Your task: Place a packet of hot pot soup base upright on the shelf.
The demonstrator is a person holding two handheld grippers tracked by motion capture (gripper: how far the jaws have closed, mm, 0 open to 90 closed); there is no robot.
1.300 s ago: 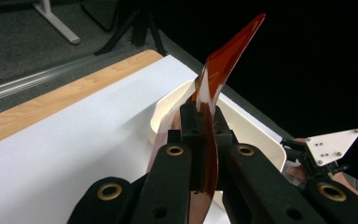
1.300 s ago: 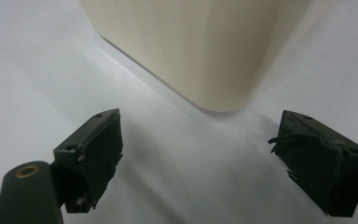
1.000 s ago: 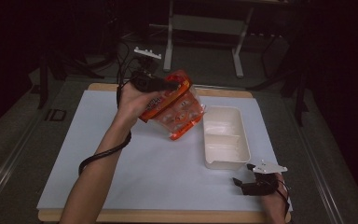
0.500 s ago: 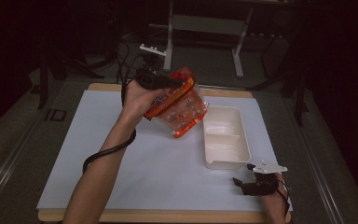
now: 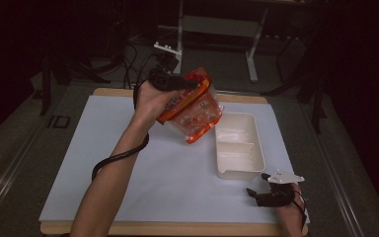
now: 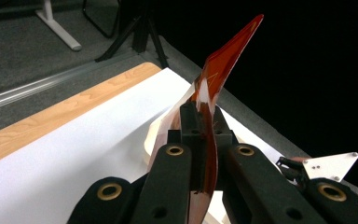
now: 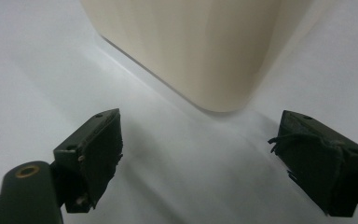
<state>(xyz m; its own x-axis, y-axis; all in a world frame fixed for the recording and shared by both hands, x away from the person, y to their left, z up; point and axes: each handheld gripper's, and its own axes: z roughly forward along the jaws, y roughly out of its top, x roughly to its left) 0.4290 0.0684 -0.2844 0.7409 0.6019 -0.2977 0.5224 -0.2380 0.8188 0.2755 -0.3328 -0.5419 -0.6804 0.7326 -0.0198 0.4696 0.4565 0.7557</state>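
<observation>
Right gripper low on white mat, jaws wide, empty; cream tray just ahead, lengthwise away. Left gripper raised beyond, jaws clamped on orange bag edge; bag tilted, long axis slanting down toward tray.

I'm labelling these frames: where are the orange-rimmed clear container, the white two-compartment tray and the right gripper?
orange-rimmed clear container [image 5: 195,111], high view, its clear side.
white two-compartment tray [image 5: 264,159], high view, right rim.
right gripper [image 5: 258,185], high view, between its jaw tips.

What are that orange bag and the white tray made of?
The orange bag looks like thin glossy plastic film: see-through panels, crinkled edge bent in the left gripper. The white tray seems rigid matte plastic, with smooth moulded walls; possibly foam.
</observation>
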